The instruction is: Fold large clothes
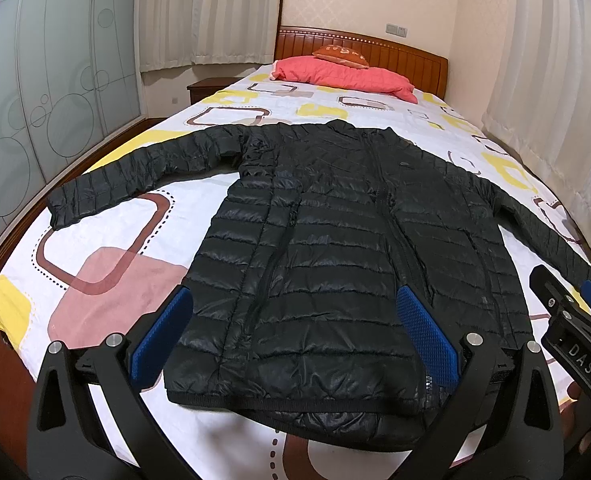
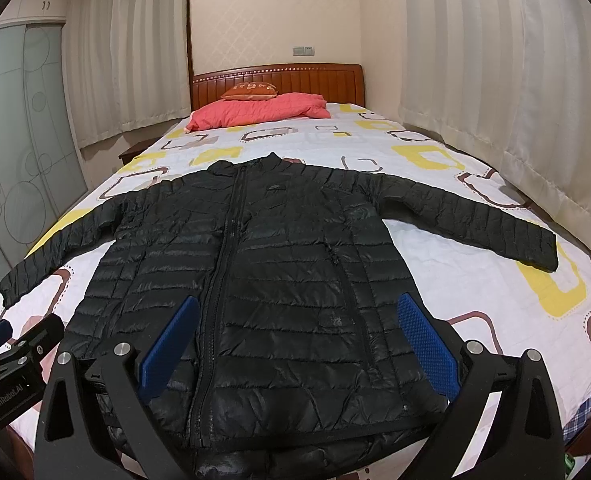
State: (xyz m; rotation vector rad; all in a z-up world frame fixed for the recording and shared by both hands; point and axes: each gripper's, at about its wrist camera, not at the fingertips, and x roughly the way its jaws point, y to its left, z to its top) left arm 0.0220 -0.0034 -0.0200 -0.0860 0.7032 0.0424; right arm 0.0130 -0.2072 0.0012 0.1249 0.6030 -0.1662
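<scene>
A black quilted puffer jacket (image 1: 327,240) lies flat and zipped on the bed, front up, collar toward the headboard, both sleeves spread out to the sides. It also shows in the right wrist view (image 2: 279,272). My left gripper (image 1: 295,336) is open and empty, held above the jacket's hem on its left half. My right gripper (image 2: 299,340) is open and empty above the hem on the right half. Each gripper shows at the edge of the other's view: the right one (image 1: 575,320), the left one (image 2: 11,344).
The bed (image 1: 107,280) has a white sheet with yellow, pink and brown shapes. A red quilt (image 1: 347,76) and an orange cushion (image 1: 341,56) lie by the wooden headboard (image 1: 407,56). Curtains hang on the right (image 2: 495,80), a glass wardrobe stands on the left (image 1: 35,100).
</scene>
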